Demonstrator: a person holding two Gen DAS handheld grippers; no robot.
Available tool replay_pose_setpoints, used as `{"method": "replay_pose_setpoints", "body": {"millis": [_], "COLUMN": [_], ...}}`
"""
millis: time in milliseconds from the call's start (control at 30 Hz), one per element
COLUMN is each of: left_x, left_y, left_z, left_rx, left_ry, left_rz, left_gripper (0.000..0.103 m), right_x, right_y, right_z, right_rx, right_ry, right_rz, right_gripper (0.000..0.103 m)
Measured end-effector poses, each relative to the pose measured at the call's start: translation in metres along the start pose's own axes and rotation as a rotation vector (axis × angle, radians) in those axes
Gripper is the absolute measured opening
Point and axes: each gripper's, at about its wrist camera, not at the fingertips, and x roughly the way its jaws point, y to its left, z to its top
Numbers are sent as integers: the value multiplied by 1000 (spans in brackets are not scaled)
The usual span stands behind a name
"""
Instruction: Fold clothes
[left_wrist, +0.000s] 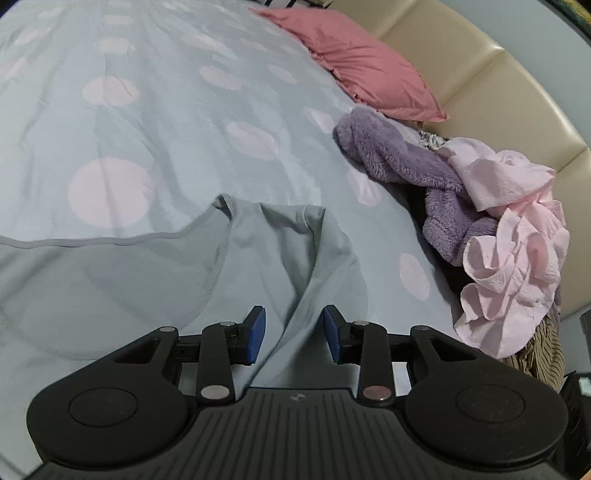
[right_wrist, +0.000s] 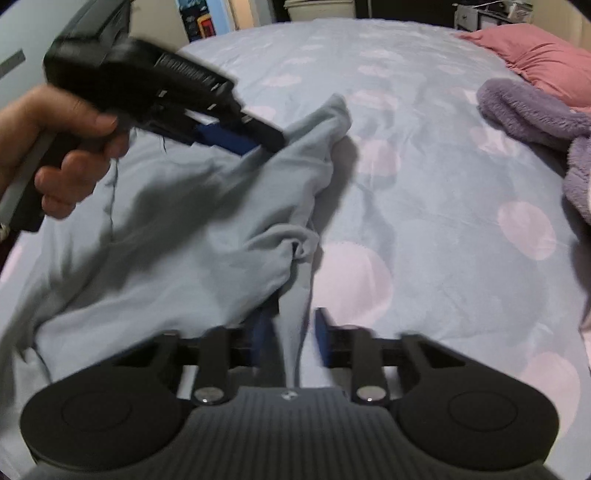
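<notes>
A grey-blue garment lies rumpled on the dotted bedsheet. In the left wrist view a raised fold of it runs between the blue pads of my left gripper, which is shut on that fold. The right wrist view shows the garment drawn up in a tent to the left gripper, held by a person's hand. My right gripper, blurred, is shut on a strip of the garment's near edge. Cloth partly covers its left finger.
A pink pillow rests against the beige padded headboard. Beside it lie a purple fleece garment, a crumpled pale pink garment and a striped cloth. Furniture stands past the bed's far end in the right wrist view.
</notes>
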Motion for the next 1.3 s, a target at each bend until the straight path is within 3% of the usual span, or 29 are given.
{"method": "replay_pose_setpoints", "body": {"millis": [33,100,167,200,267,333,433,567,667,733,800,833,867,900,933,1067,1133,1200,1267,1300], "left_x": [2,-7,-12,-10,2,8,0,-11,-12,-3,7,14,19,23,20,-3,-7,5,18,21], "left_y": [-3,-11,-13,-12,-8,0,9,7,3,0,-4,-5,-7,-10,-11,-16,-17,-14,-9,-5], "left_z": [2,6,7,8,6,2,-3,1,9,12,13,12,11,9,8,11,14,15,15,12], "left_rx": [10,42,20,12,24,-5,-52,-27,-48,-46,-40,-36,-27,-16,-10,6,12,-2,-30,-50], "left_ry": [5,-67,-110,-102,-43,-11,-41,-96,-99,-60,-11,19,25,27,-3,-160,-184,-125,-64,-57], "left_rz": [-48,-180,-203,-164,-2,73,62,10,-14,-3,14,26,43,60,36,-171,-199,-88,35,48], "left_gripper": [0,0,0,0,0,0,1,15,21,26,33,34,34,28,2,1,1,1,3,3], "right_x": [-2,-20,-36,-39,-33,-22,-27,-42,-39,-27,-10,-4,0,5,3,-35,-50,-51,-34,-24], "right_y": [-2,-15,-29,-36,-43,-47,-44,-38,-32,-29,-29,-29,-29,-29,-30,-33,-40,-45,-46,-47], "right_z": [1,0,-1,-3,-7,-13,-15,-6,1,2,-2,-3,-5,-8,-9,-11,-14,-16,-21,-23], "right_rx": [9,65,130,157,191,218,215,243,301,343,401,423,439,453,458,453,471,480,506,519], "right_ry": [-8,-56,-103,-110,-80,-26,-57,-166,-158,-124,-92,-79,-72,-65,-79,-240,-298,-296,-194,-140], "right_rz": [-7,-11,-8,-4,-12,-42,-48,34,131,168,178,176,183,192,197,229,245,236,226,221], "right_gripper": [3,3,3,3,4,11,16,25,28,42,47,44,29,6,6,6,6,6,10,14]}}
